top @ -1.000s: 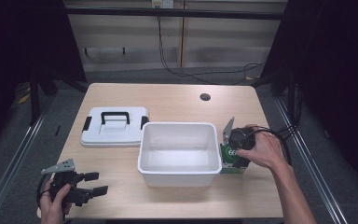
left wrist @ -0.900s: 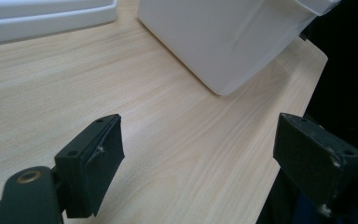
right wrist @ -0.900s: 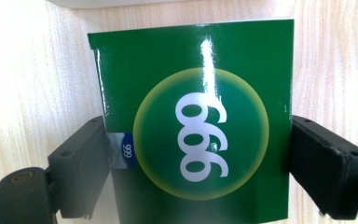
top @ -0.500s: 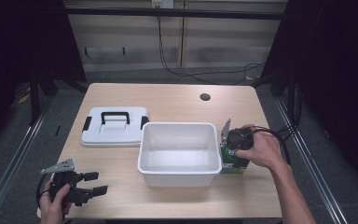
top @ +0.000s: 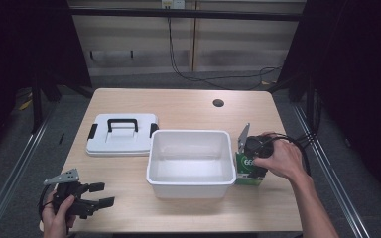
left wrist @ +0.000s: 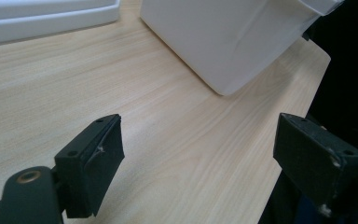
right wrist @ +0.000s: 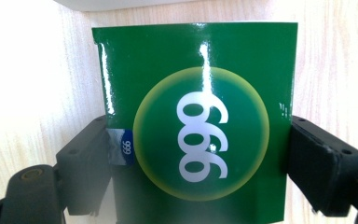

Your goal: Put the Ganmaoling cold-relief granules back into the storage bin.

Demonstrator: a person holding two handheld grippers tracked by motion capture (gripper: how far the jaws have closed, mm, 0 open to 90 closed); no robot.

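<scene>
At the near edge of the tabletop (top: 129,198), the left tool (top: 101,194) rests low in the person's hand with its jaws wide apart and nothing between them; in the left gripper view they frame only bare wood, with a corner of the white bin (left wrist: 233,42) ahead. It looks parked, kept clear while the other hand works.

Farther in, on the person's right, the right tool (right wrist: 198,163) points down over a green box (right wrist: 196,126) printed with white numerals. Its jaws have just been closing, and they now sit against the box's two side walls, clamped or very nearly so. The grip across the narrow sides probably serves to lift it straight up.

The green box stands on the tabletop just beside the bin's right wall, seemingly touching it, which suggests a short hop over the rim into the empty bin (top: 188,136).

Beyond, to the bin's left, the white lid (top: 121,134) with black handle lies flat, set aside so the opening stays free.
</scene>
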